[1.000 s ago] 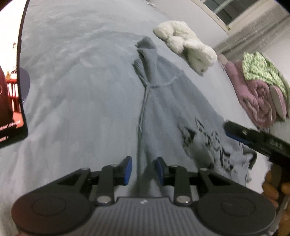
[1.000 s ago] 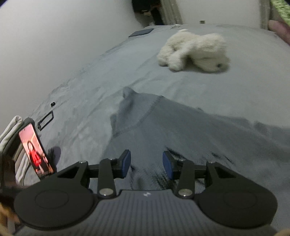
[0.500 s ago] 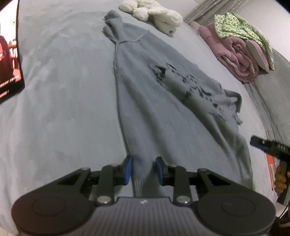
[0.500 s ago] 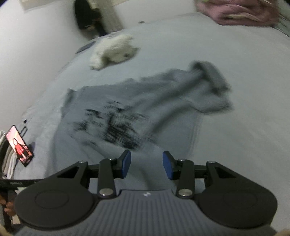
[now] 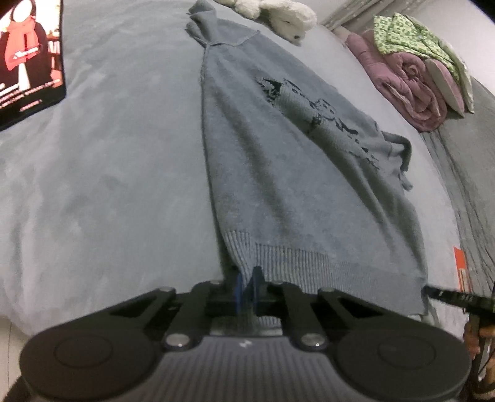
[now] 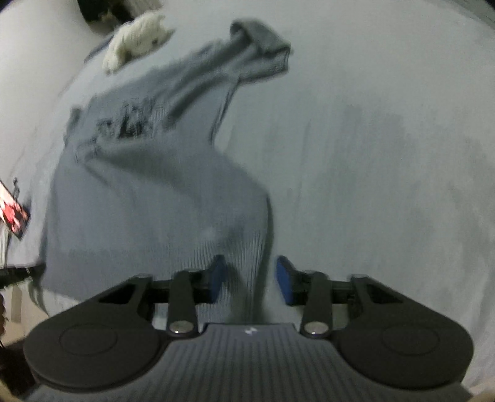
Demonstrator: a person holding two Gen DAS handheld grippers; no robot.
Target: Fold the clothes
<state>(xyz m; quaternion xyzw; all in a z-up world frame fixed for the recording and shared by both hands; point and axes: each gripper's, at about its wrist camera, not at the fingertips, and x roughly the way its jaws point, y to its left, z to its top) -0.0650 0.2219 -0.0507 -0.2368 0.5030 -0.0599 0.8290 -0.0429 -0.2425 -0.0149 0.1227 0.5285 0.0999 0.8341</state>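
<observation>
Left wrist view: the grey knit sweater lies flat along the bed, unfolded. Left tongs have just closed, pinching its ribbed hem at six o'clock. Right tongs, closing, still gape around the other hem corner. Folding is barely begun.

A white plush toy lay at the far end of the grey bed cover, close to the wall. At the right side of the bed there was a rolled pink quilt, and a green patterned cloth lay on top of it. At the left edge a phone screen was lit and showed a figure in red. A small orange tag was visible at the right border of the bed.
</observation>
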